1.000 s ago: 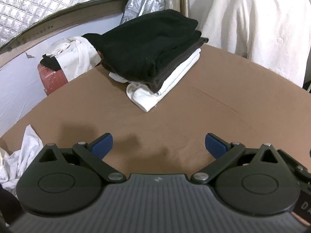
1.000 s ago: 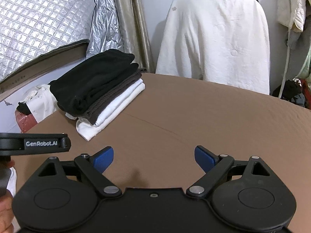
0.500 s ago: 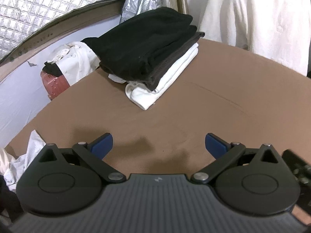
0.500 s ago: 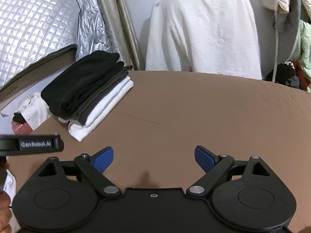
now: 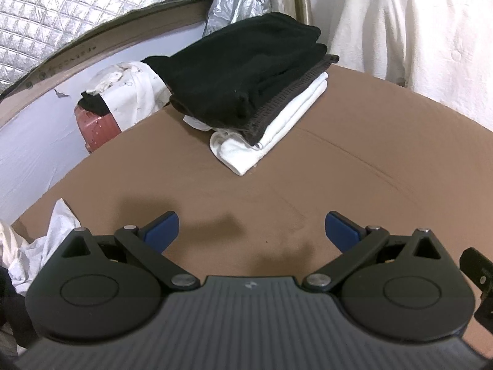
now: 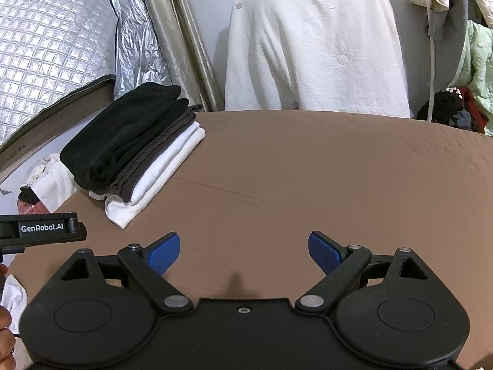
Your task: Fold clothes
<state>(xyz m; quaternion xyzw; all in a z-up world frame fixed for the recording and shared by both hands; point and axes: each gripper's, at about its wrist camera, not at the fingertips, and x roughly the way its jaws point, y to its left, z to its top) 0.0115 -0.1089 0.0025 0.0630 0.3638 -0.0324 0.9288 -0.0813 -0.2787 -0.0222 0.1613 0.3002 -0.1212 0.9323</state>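
A stack of folded clothes (image 5: 246,89) lies at the far left of the brown-covered table (image 5: 354,178): black on top, dark brown under it, white at the bottom. The same stack (image 6: 132,145) shows in the right wrist view. My left gripper (image 5: 252,231) is open above bare brown cloth, well short of the stack, nothing between its blue pads. My right gripper (image 6: 244,251) is open too, over the brown cover (image 6: 308,169), empty. A crumpled white garment (image 5: 46,243) hangs at the table's near left edge.
A white cloth drapes a chair (image 6: 314,46) behind the table. Silver quilted sheeting (image 6: 52,40) covers the left wall. A red case with white and black clothes on it (image 5: 101,114) stands left of the table. More clothes hang at the far right (image 6: 474,71).
Both views have shifted slightly: the folded stack sits a little further right in the left wrist view and further left in the right wrist view. Both grippers stay open and empty.
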